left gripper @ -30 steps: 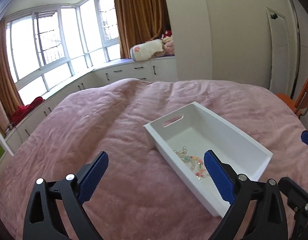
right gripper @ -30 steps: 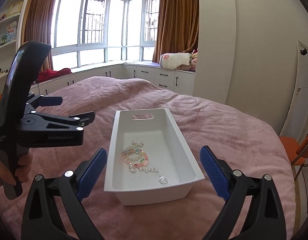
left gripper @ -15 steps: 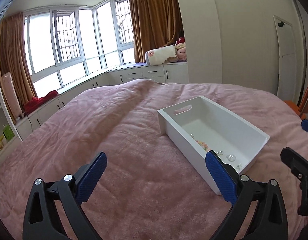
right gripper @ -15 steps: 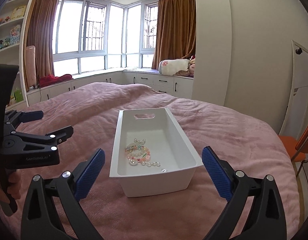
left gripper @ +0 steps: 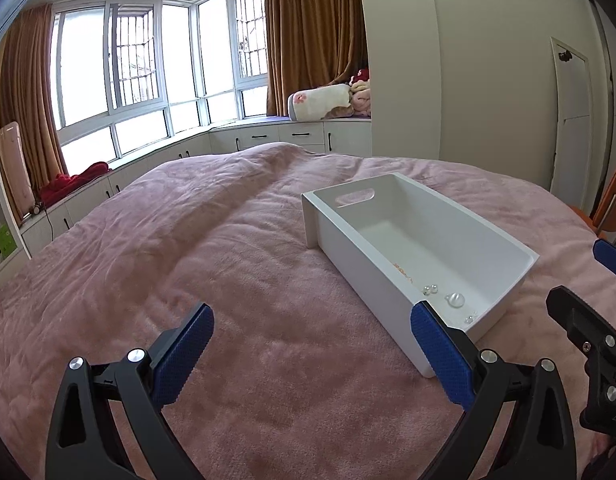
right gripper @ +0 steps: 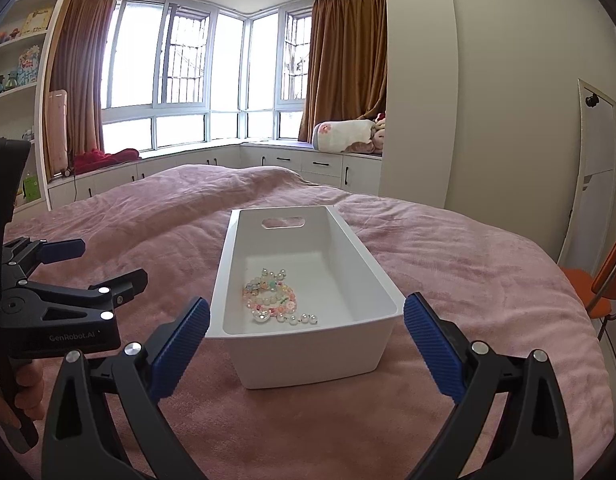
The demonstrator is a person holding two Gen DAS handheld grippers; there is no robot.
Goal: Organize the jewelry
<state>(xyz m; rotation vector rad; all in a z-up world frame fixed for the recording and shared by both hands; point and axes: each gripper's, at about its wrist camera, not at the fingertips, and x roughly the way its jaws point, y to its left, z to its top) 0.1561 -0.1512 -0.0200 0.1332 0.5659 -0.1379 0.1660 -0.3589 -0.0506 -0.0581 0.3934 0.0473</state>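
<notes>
A white rectangular bin [right gripper: 372, 264] with a handle slot rests on the pink bedspread; beaded bracelets and pearls [right gripper: 271, 298] lie on its floor. In the left wrist view the same bin [left gripper: 348, 256] sits to the right, and only a few clear beads [left gripper: 454, 300] show over its near wall. My right gripper [right gripper: 305, 336] is open and empty, its blue pads spread wider than the bin's near end and short of it. My left gripper [left gripper: 312, 350] is open and empty above the bedspread, to the left of the bin. It also shows at the left edge of the right wrist view, left gripper [right gripper: 73, 270].
The pink bedspread [left gripper: 187, 248] covers the whole bed. An orange chair [right gripper: 604, 284] stands past the bed's right edge. White window-seat cabinets [right gripper: 299, 166] with a rolled blanket and plush toys [right gripper: 348, 136] run along the far wall. Shelves [right gripper: 15, 40] are at far left.
Both grippers have pulled back and sunk lower, away from the bin. The jewelry that showed over the bin's wall in the left wrist view is now mostly hidden by it.
</notes>
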